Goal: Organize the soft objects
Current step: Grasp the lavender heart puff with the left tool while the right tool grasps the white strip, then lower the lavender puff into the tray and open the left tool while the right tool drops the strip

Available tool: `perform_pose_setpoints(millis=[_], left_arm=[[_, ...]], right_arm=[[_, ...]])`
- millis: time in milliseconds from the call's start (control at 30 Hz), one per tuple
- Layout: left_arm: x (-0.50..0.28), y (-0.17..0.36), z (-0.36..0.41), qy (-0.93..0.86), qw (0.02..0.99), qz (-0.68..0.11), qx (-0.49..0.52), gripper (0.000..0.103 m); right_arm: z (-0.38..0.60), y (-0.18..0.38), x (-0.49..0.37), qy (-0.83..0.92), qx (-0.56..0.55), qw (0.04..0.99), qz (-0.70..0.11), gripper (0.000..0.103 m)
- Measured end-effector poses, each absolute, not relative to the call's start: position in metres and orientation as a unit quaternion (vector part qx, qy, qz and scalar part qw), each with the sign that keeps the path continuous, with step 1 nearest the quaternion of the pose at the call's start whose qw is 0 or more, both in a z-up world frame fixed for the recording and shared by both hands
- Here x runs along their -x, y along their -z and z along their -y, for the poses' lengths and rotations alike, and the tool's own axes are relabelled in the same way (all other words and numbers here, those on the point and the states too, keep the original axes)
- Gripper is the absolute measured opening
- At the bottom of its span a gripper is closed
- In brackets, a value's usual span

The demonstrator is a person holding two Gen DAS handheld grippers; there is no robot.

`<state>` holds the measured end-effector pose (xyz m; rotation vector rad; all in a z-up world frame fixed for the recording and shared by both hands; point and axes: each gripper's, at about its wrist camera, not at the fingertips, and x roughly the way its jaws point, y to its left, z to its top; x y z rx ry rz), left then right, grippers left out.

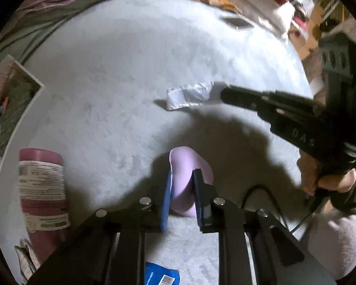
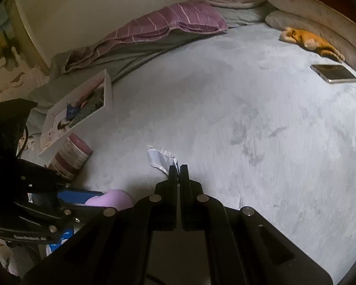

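My left gripper is shut on a soft lilac object, squeezed between its blue and black fingers just above the pale grey blanket; it also shows in the right wrist view. My right gripper is shut on the edge of a small white cloth, which hangs from its tips. In the left wrist view the white cloth sticks out left of the right gripper's tips.
A white box with soft items stands at the left, with a pink labelled canister lying beside it. A phone and an orange plush toy lie at the far right. A purple pillow lies at the back.
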<state>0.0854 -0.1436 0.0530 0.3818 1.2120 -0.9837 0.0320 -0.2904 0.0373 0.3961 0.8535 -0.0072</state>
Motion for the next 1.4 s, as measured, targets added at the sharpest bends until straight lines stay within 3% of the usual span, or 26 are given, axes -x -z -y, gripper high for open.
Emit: perform_pose_setpoints(millis=[400, 1000, 1400], left_arm=[[-0.118, -0.078, 0.105, 0.367, 0.756, -0.537, -0.077, 0.014], [-0.155, -0.112, 0.000, 0.242, 0.867, -0.433, 0.048, 0.014], [-0.189, -0.080, -0.061, 0.114, 0.902, -0.407, 0.092, 0.014]], right_arm=[[0.261, -0.061, -0.048, -0.044, -0.192, 0.898, -0.394, 0.003], [0.192, -0.099, -0.135, -0.169, -0.200, 0.899, -0.350, 0.003], [0.135, -0.070, -0.209, -0.207, -0.221, 0.886, -0.351, 0.003]])
